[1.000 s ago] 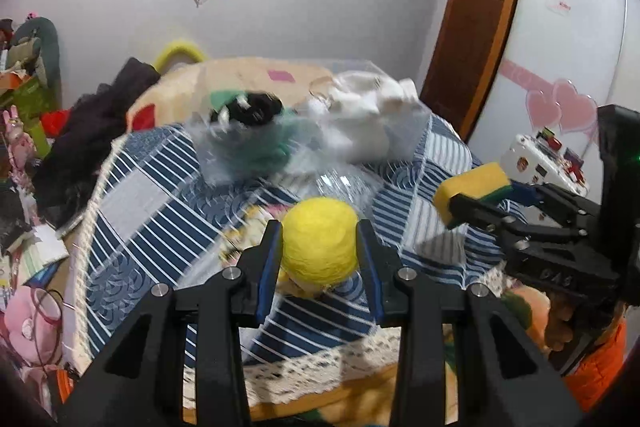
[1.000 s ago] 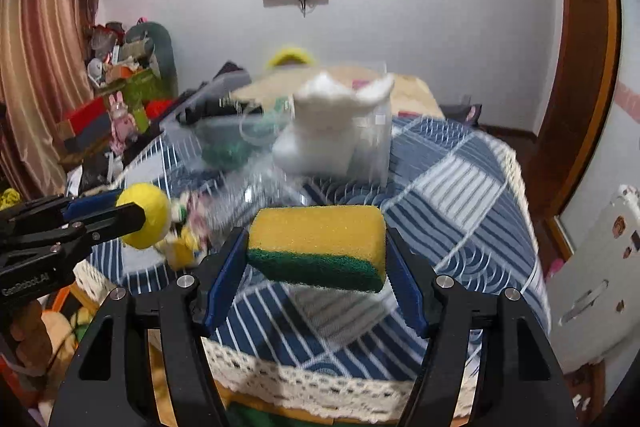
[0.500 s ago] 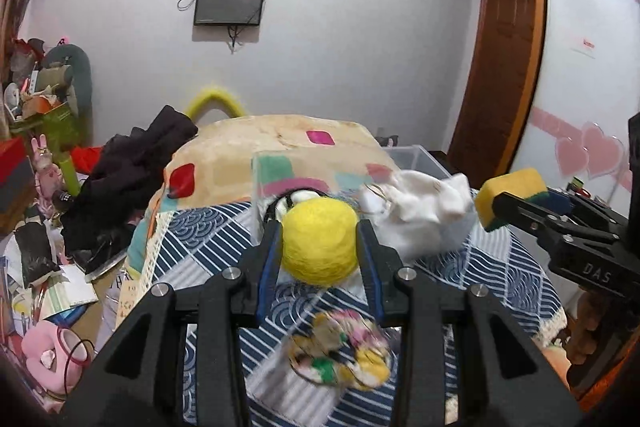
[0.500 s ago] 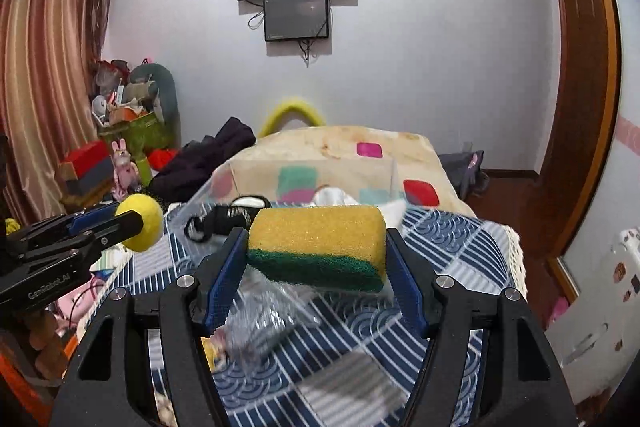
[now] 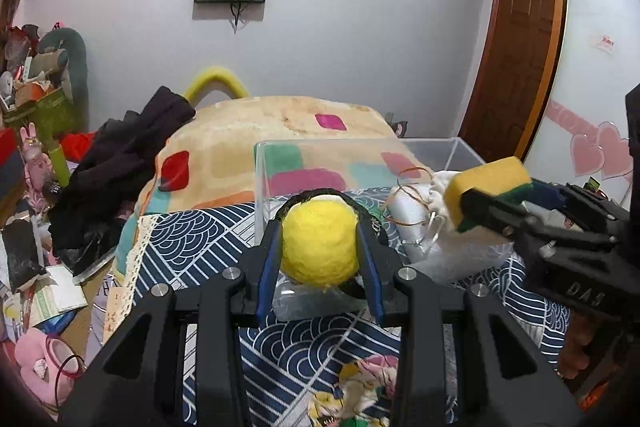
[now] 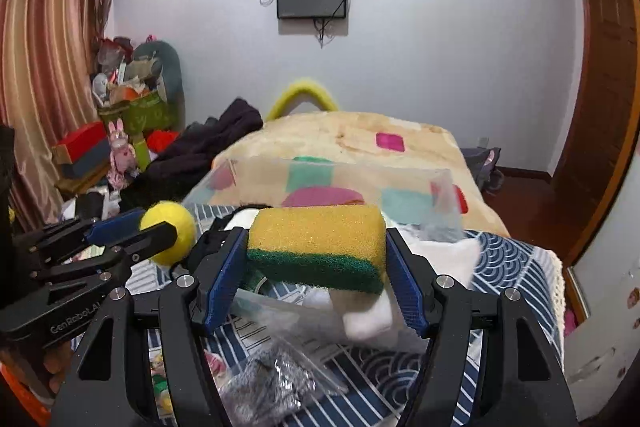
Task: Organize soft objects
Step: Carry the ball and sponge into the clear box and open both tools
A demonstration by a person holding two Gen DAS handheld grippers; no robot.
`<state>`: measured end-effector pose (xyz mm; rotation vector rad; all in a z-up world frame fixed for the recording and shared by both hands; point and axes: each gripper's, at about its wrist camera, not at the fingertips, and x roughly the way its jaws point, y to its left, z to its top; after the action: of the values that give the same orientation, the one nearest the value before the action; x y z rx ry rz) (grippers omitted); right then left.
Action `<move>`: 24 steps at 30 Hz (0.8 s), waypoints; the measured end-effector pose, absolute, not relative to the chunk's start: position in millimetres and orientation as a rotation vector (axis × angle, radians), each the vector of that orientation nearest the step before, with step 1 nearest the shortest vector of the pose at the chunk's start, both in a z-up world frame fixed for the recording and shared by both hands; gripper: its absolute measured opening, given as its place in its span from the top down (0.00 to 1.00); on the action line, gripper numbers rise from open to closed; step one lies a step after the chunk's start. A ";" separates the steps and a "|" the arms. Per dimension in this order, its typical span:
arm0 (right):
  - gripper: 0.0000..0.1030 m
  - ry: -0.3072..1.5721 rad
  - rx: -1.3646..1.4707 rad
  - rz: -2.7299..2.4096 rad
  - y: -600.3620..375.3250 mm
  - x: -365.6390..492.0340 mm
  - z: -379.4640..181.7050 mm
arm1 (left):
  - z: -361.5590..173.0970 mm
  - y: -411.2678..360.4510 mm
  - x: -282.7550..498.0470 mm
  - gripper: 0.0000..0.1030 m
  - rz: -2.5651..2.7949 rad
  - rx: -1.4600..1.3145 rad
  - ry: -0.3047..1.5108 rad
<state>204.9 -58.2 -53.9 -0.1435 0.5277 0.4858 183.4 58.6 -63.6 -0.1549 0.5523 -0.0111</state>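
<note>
My left gripper (image 5: 320,251) is shut on a yellow fuzzy ball (image 5: 319,239), held in the air in front of a clear plastic box (image 5: 360,151). My right gripper (image 6: 316,263) is shut on a yellow and green sponge (image 6: 316,239), held near the same box (image 6: 336,171). The sponge also shows at the right of the left wrist view (image 5: 488,183), and the ball at the left of the right wrist view (image 6: 170,237). White soft cloth (image 5: 412,215) and a black item lie in the box.
The box stands on a table with a blue patterned cloth (image 5: 192,239). A colourful soft toy (image 5: 360,395) and a clear bag of grey material (image 6: 272,387) lie near the front. A bed with a patchwork blanket (image 6: 360,135) is behind. Clutter piles at the left.
Both grippers have risen and moved forward towards the clear box, each still holding its object. The views tilted up from the tabletop to the box and wall.
</note>
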 end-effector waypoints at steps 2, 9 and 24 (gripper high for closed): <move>0.37 0.547 -0.168 0.484 -52.5 211.1 -60.3 | -66.5 58.8 188.8 0.64 -0.011 -0.153 0.556; 0.37 0.626 -0.222 0.492 -44.2 226.9 -80.4 | -76.8 57.2 201.2 0.64 -0.006 -0.144 0.590; 0.24 0.597 -0.179 0.513 -62.3 213.7 -54.8 | -53.1 52.9 173.8 0.41 -0.011 -0.136 0.539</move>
<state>213.7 -62.3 -54.8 -0.1788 0.5971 0.5126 173.8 52.9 -53.1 -0.1364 0.5391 -0.0112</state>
